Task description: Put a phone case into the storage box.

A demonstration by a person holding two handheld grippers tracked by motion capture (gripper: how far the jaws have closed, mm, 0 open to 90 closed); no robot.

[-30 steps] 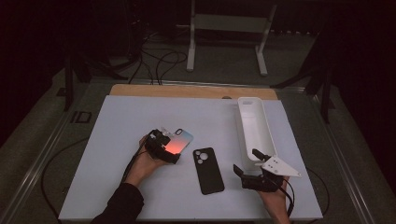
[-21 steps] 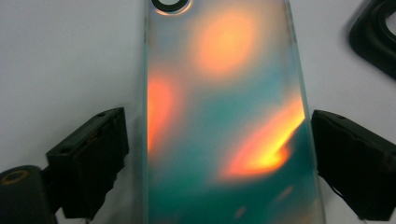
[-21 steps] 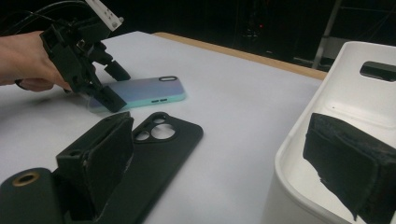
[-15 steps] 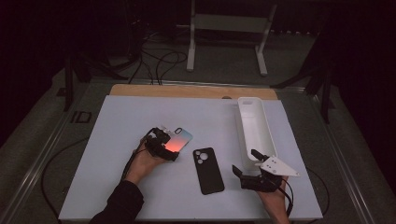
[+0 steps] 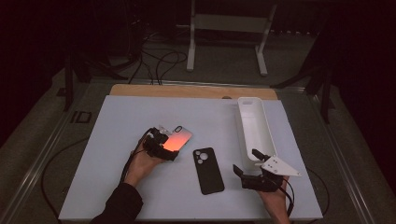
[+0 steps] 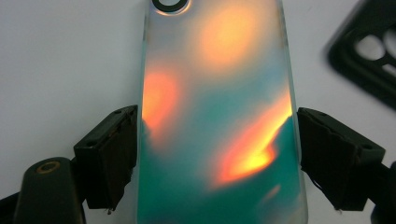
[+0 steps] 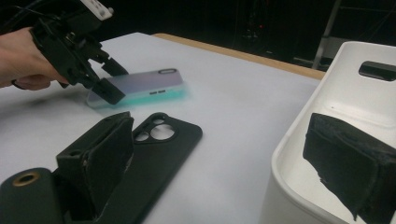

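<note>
The left hand-held gripper (image 6: 215,154) straddles the near end of an iridescent phone case (image 6: 219,116), one jaw just beside each long edge. The left gripper view leaves a sliver of doubt on the right side, so whether the pads are truly clamped or merely closing cannot be told. The case lies flat on the white tabletop (image 5: 121,121), left of centre, its orange and teal sheen bright in the dim room. Beside it lies a black phone case (image 5: 208,170), camera cut-outs toward the far side. The right hand-held gripper (image 5: 246,163) rests low at the near right, jaws wide apart and holding nothing, between the black case and the near end of a long white tray (image 5: 254,126).

The risk, as it looks from here, is a slip: the jaws meet only thin, smooth edges, and a shallow or off-centre pinch could let the case tip down or spring out on lifting; too hard a squeeze might bow it.

The left gripper view gives the pad gaps and the glossy colours up close. The right gripper view shows instead the case's side buttons, how flat it sits on the tabletop, and the person's left hand (image 7: 23,58) behind the gripper. The high view alone sets out the whole layout.
</note>
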